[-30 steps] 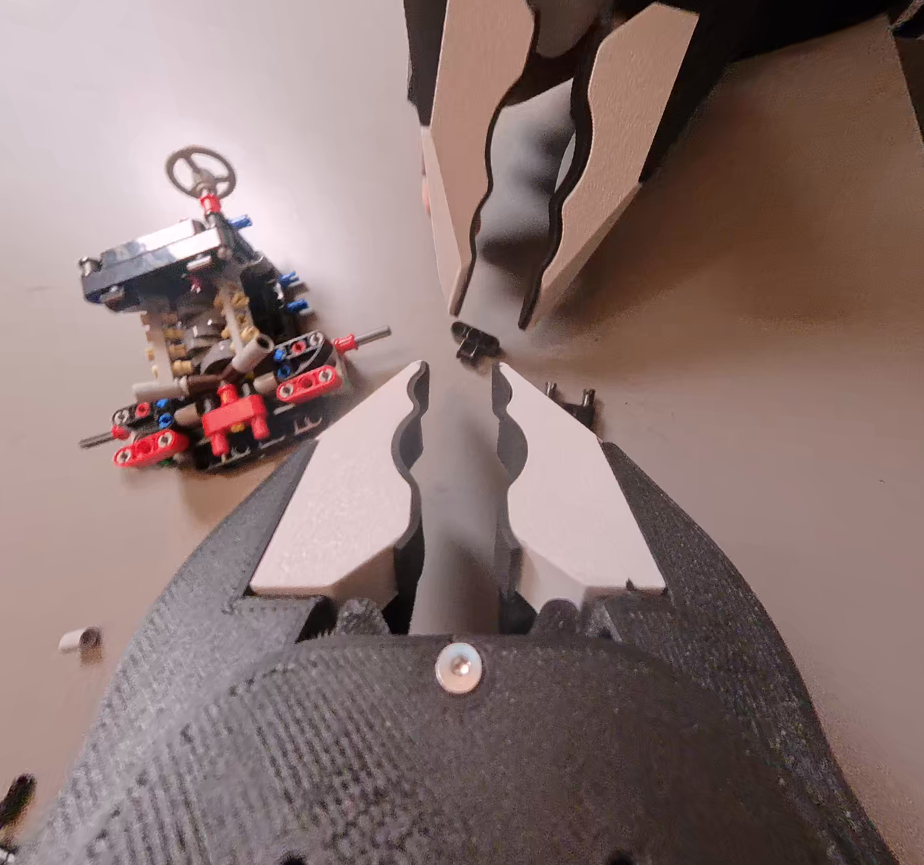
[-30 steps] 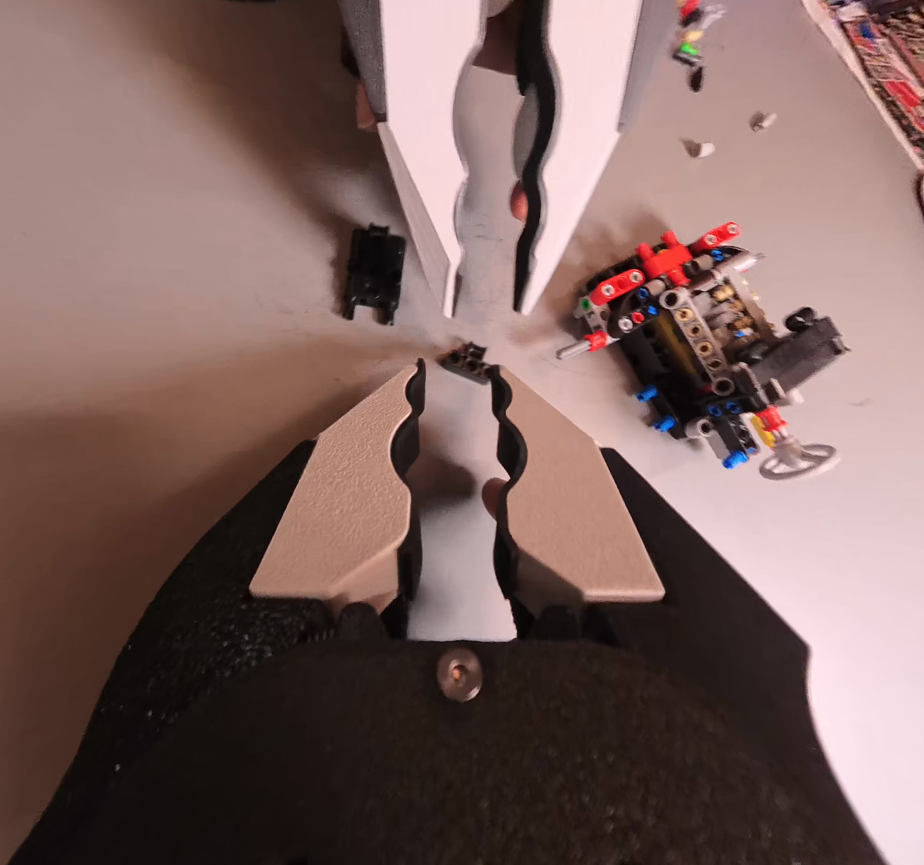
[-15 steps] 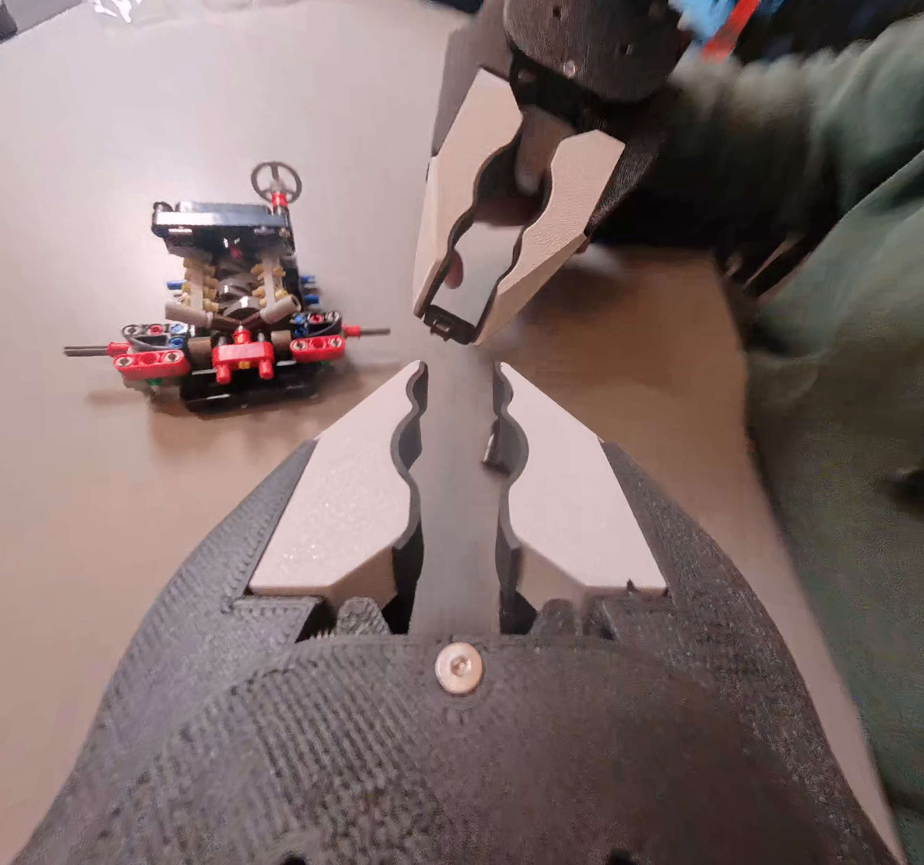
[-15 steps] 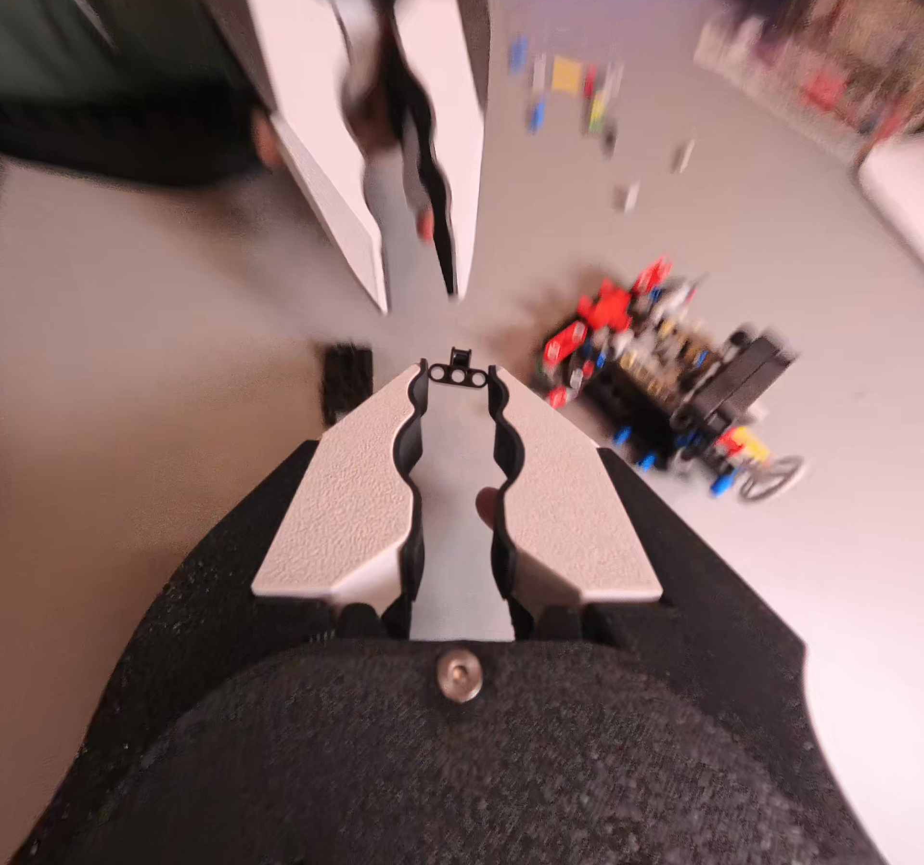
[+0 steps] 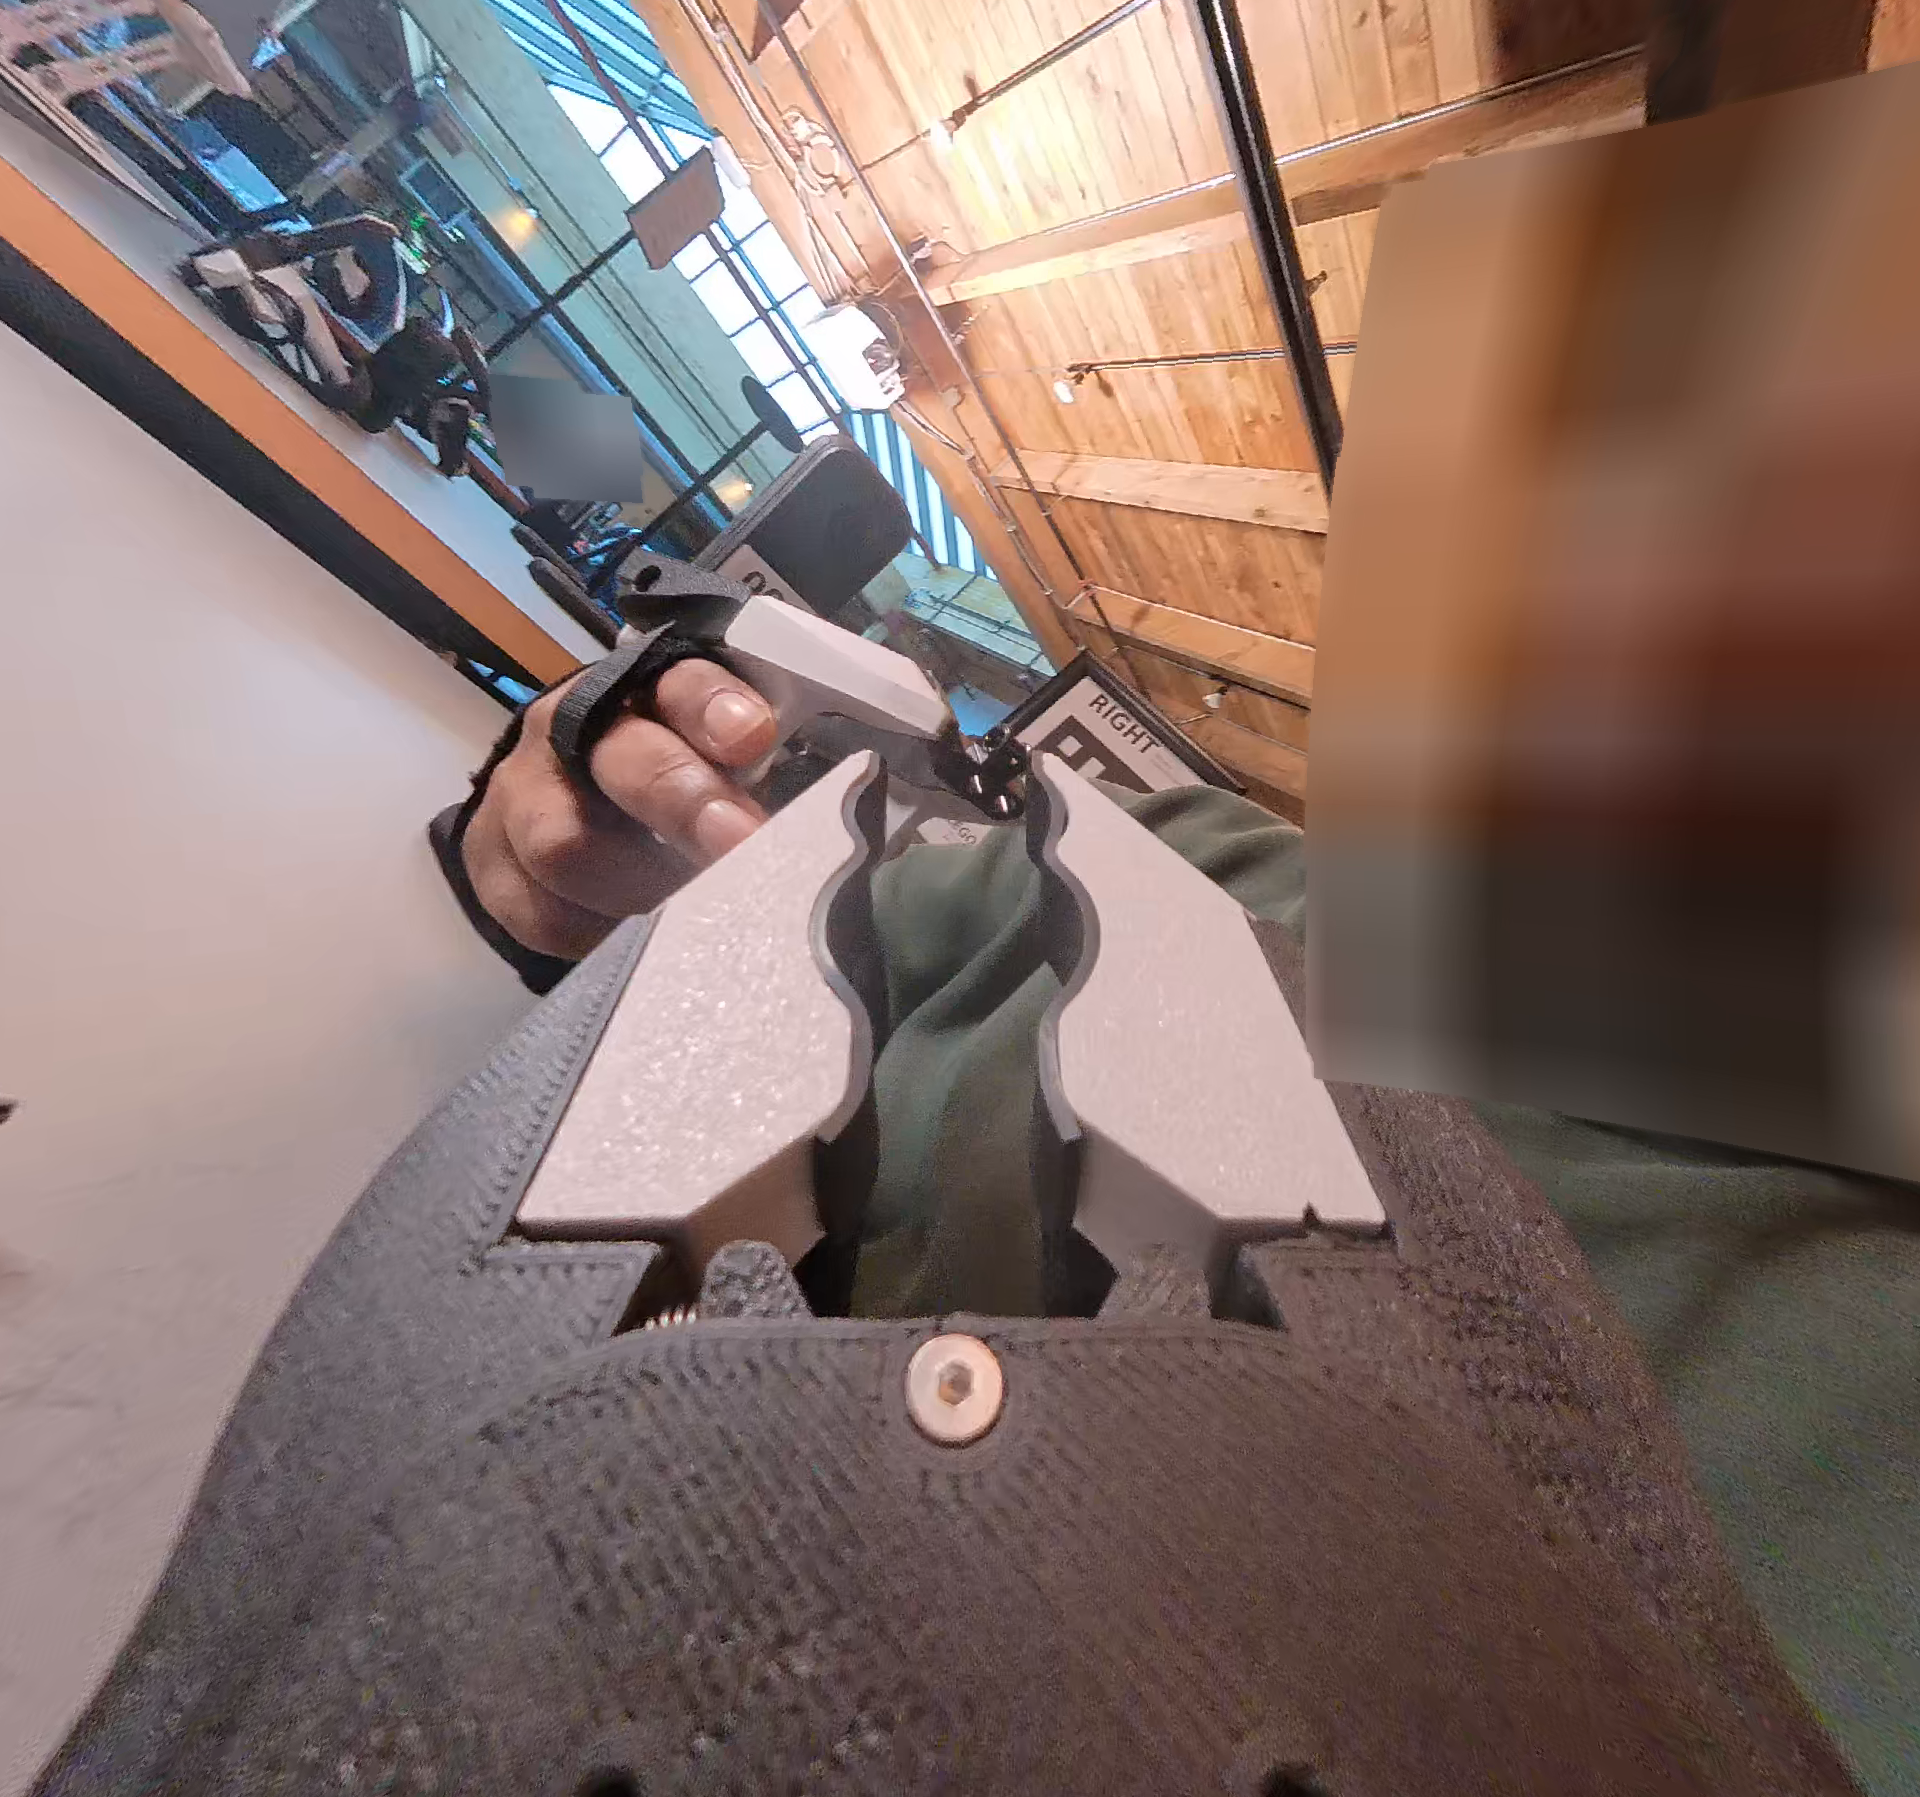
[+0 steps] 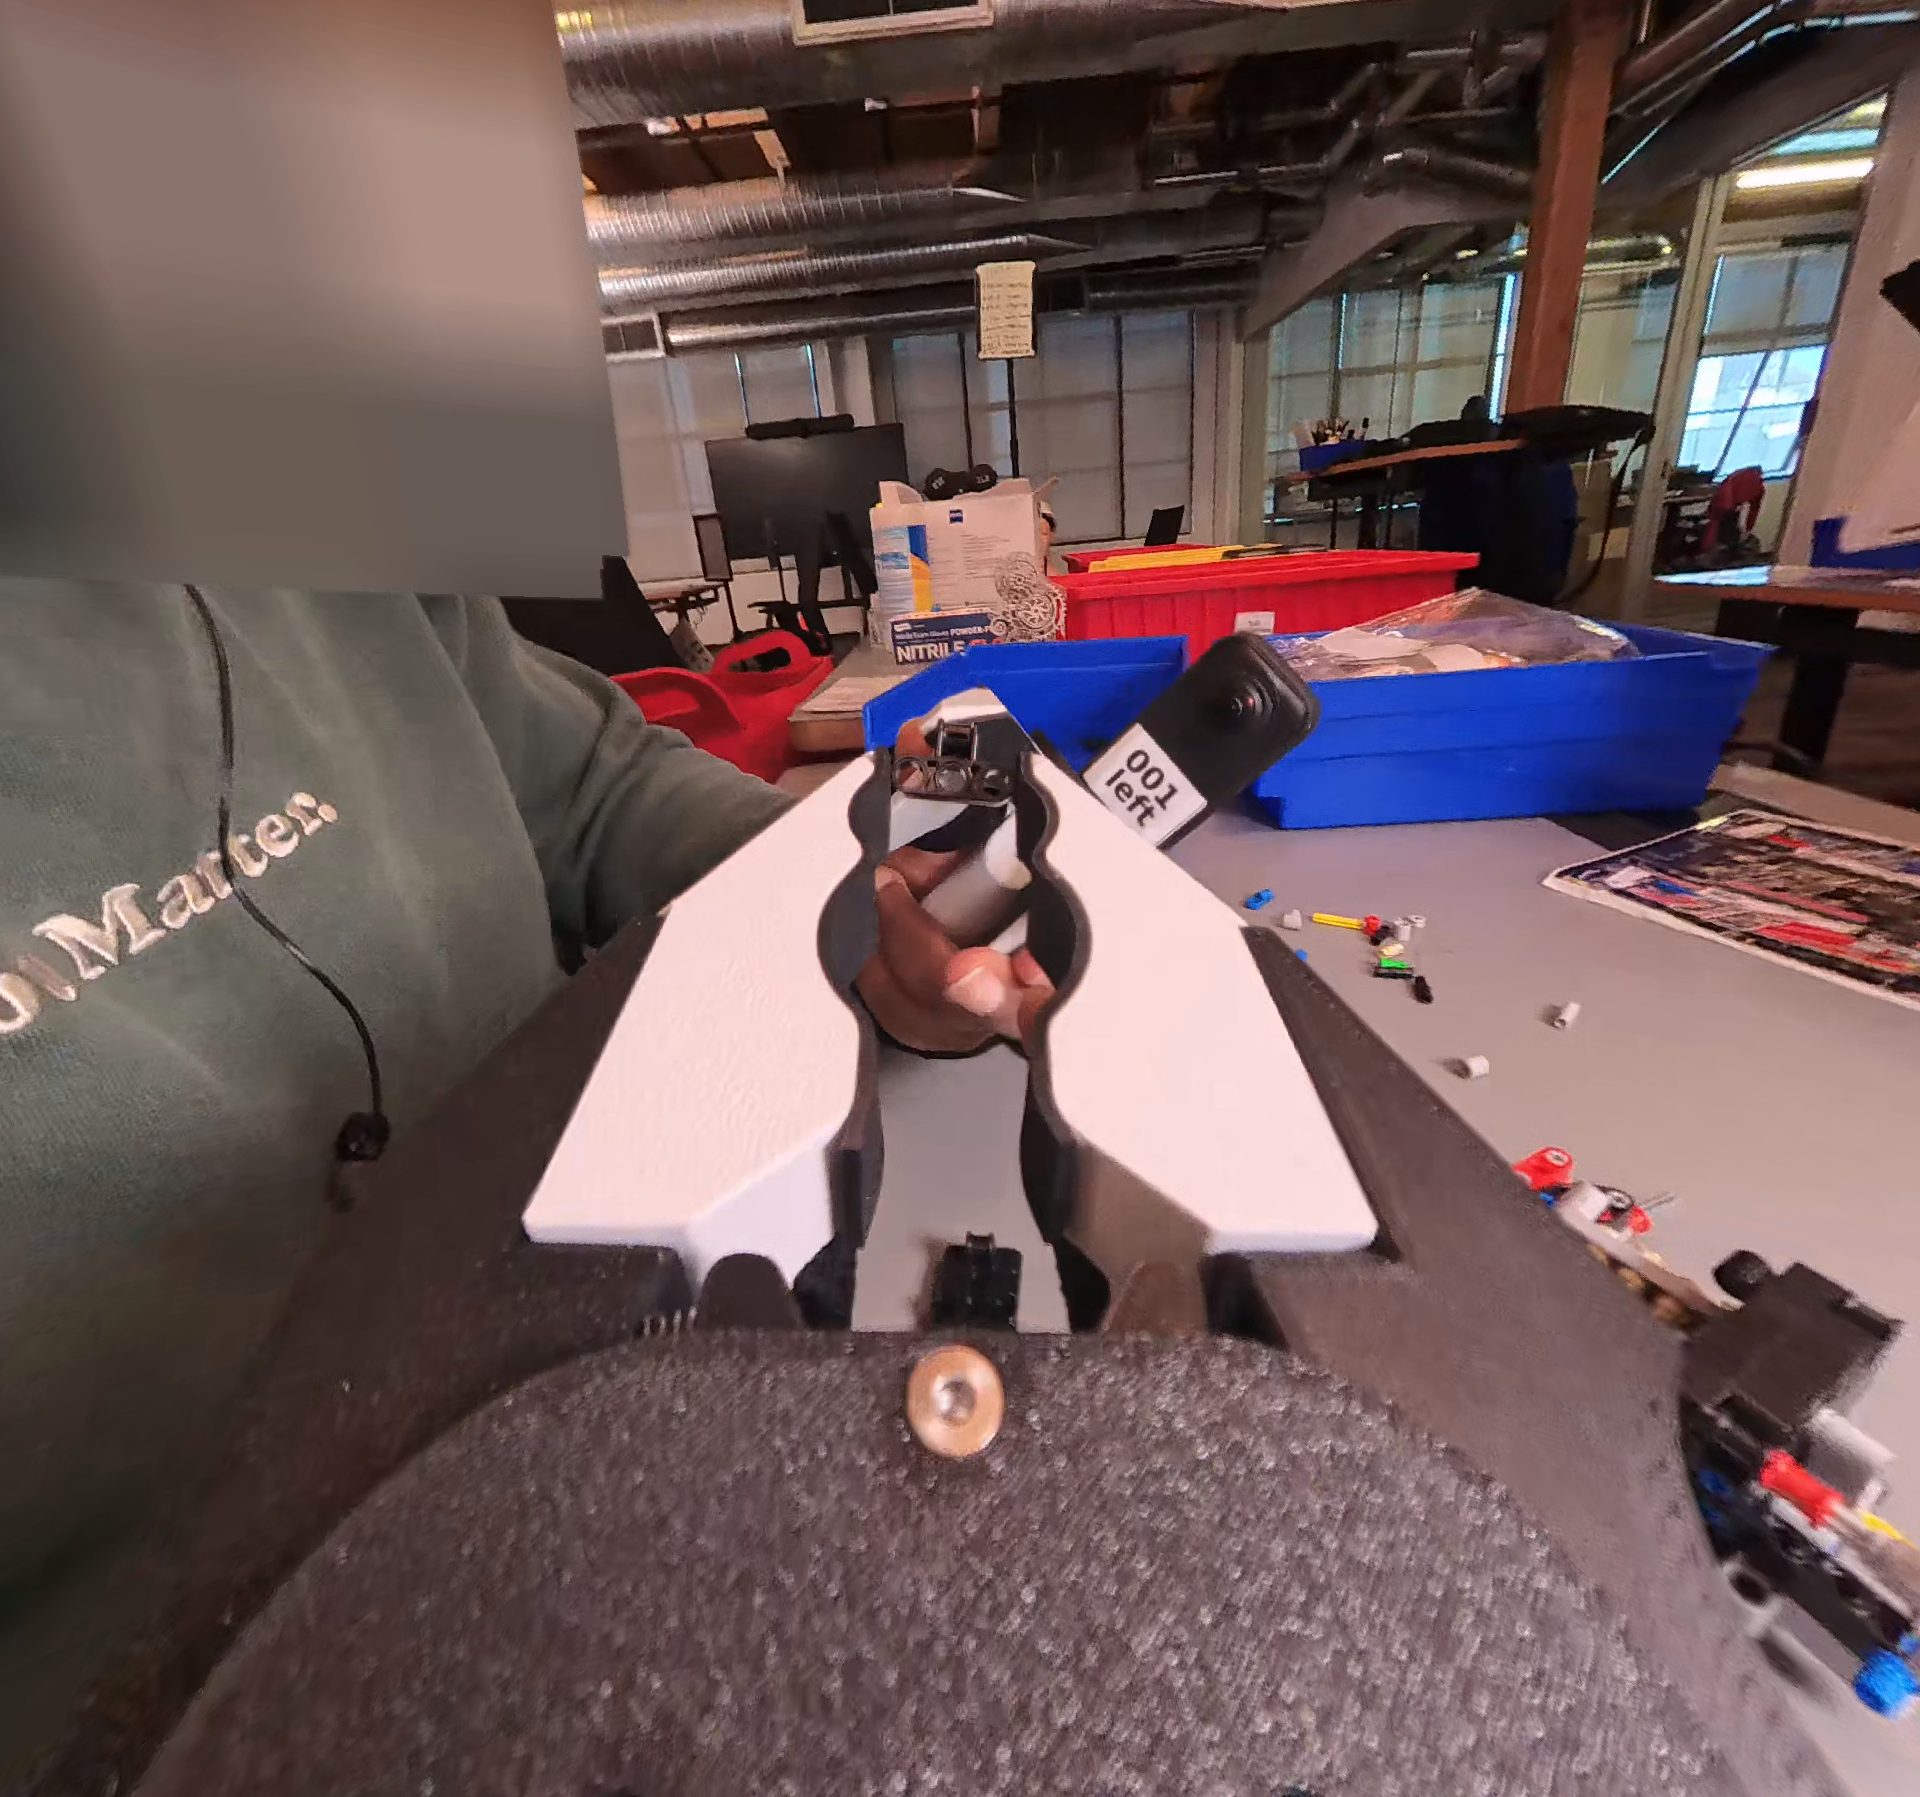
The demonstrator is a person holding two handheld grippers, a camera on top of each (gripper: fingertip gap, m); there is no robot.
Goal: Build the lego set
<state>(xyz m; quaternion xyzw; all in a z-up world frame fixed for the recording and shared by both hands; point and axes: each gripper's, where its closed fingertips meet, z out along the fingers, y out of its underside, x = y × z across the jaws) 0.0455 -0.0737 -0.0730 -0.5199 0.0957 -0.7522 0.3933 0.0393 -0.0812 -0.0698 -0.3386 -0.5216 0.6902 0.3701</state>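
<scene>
A partly built model [image 6: 1787, 1477] slides out of the right wrist view at its lower right corner, blurred and cut by the edge, half behind the right tool's black body. Loose pieces [image 6: 1387, 947] scattered on the grey tabletop [image 6: 1621, 1020] are too small to tell apart. A black part [image 6: 975, 1282] lies on the tabletop below the right tool [image 6: 951, 781], its lower end hidden by the housing. The small black piece [image 5: 982, 779] at the tool tips is too small in the left wrist view to show which tool grips it. The left tool's [image 5: 956, 791] tips are mostly screened.
</scene>
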